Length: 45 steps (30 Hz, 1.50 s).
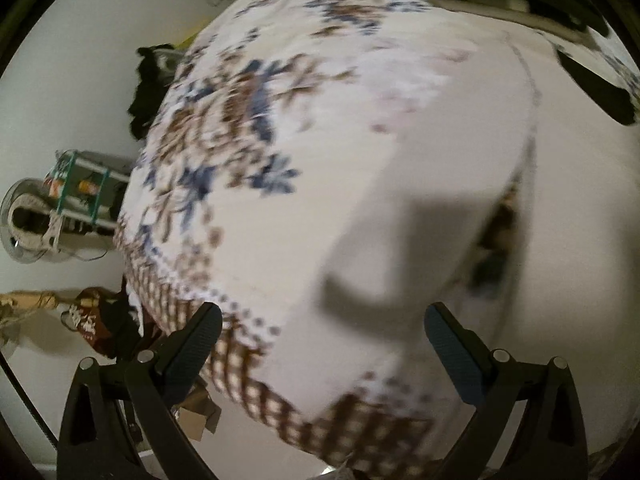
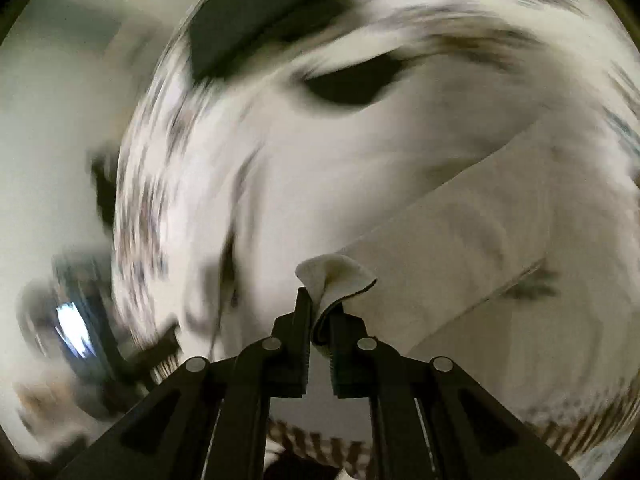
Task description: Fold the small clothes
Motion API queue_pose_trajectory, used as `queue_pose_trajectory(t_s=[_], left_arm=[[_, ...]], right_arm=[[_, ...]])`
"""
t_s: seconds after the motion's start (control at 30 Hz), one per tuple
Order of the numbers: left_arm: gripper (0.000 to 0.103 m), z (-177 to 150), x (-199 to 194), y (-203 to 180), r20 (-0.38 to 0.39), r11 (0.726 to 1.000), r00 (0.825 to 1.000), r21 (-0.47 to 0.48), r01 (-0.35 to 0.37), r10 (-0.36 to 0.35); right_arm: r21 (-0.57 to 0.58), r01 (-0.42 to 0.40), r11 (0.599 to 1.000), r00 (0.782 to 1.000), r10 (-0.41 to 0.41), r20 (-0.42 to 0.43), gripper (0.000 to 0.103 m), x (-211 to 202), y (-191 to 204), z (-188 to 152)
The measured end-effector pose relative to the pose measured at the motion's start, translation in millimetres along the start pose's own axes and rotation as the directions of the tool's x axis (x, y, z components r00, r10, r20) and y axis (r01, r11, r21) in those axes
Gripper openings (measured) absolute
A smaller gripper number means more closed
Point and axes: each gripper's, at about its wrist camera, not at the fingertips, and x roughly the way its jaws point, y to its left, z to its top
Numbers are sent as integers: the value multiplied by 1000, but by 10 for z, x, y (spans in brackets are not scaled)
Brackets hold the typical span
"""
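A white garment [image 1: 420, 184] lies spread on a bed covered by a floral sheet [image 1: 224, 120]. My left gripper [image 1: 322, 336] is open and empty, hovering over the garment's near edge. My right gripper [image 2: 320, 312] is shut on a corner of the white garment [image 2: 336, 276] and holds it lifted; the cloth [image 2: 480, 248] stretches off to the right. The right wrist view is heavily blurred by motion.
Dark clothes [image 1: 596, 92] lie at the bed's far right, another dark item [image 2: 256, 16] at the back. A fan [image 1: 24, 220] and a rack [image 1: 84, 188] stand on the floor at left. Bags and cardboard [image 1: 88, 320] lie near the bed's corner.
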Motion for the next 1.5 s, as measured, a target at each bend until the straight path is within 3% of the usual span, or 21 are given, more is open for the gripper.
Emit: queue_pose_trajectory(t_s=[0.1,0.2,0.4,0.47,0.53,0.57,0.6,0.7,0.77,0.8,0.87,0.97,1.0,1.03,1.07,1.13,1.23,1.3,1.33,1.4,1.5], left_arm=[[103,-54,107,258,-7,999,1000,-35,-18,18],[103,-128,245,454,-25,998,999,-65,-24,22],[103,-247,498,698,-69,996,998,-93,-5,-1],[103,-283,564,797,-81,995,996,-101,15,-23],[103,-314,590,909,-82,992,995,-118,49,-59],[103,-342,608,977,-83,989,993,-129,70,-81],[103,-373,631,1035,-84,987,991,-137,88,-100],[103,-474,746,1166,-103,972,976,-162,172,-190],[103,-547,877,1204,-138,951,952,-189,244,-272],[103,-582,956,1205,-153,930,929,-210,302,-336],[100,-659,1124,1168,-189,881,875,-264,392,-445],[95,-740,1295,1046,-183,782,784,-359,509,-594],[89,-748,1318,1007,-184,773,775,-371,515,-604],[66,-753,1335,948,-184,768,772,-380,515,-608],[34,-749,1323,881,-182,779,784,-376,502,-594],[6,-721,1230,828,-161,799,811,-357,483,-562],[5,-610,775,695,-73,865,879,-231,446,-472],[5,-544,386,531,-5,891,896,-105,442,-445],[5,-522,167,407,26,897,897,-30,442,-441],[5,-496,-314,52,70,875,876,131,466,-477],[5,-571,-921,-602,86,796,826,338,502,-558]], right_arm=[[-194,64,979,992,-84,-99,7,568,652,-272],[-357,140,924,961,-213,-175,7,1128,1066,-681],[-381,184,906,903,-309,-298,11,1783,1097,-976],[-309,128,942,886,-249,-391,16,1873,975,-984],[-196,27,980,886,-114,-449,23,1773,832,-948],[-120,-30,992,895,-27,-446,37,1634,729,-907],[-76,-42,996,907,6,-422,50,1508,636,-869],[40,-18,999,943,30,-332,52,1169,289,-769],[108,15,994,950,20,-313,52,1067,49,-734],[129,29,991,953,11,-302,52,1044,-46,-679],[152,65,986,954,-17,-299,52,1000,-234,-582],[219,104,970,952,-33,-304,52,983,-546,-644],[237,108,965,951,-31,-308,52,986,-607,-693],[255,110,961,951,-27,-308,52,980,-669,-714],[276,111,955,952,-23,-306,52,970,-679,-753],[304,120,945,952,-22,-306,52,976,-726,-818],[330,130,935,955,-29,-295,52,845,-858,-898],[351,124,928,960,-23,-278,52,748,-938,-930],[362,122,924,963,-22,-269,52,680,-998,-948],[388,118,914,968,-20,-249,52,569,-1096,-978],[432,120,894,977,-28,-213,52,330,-1351,-1063]])
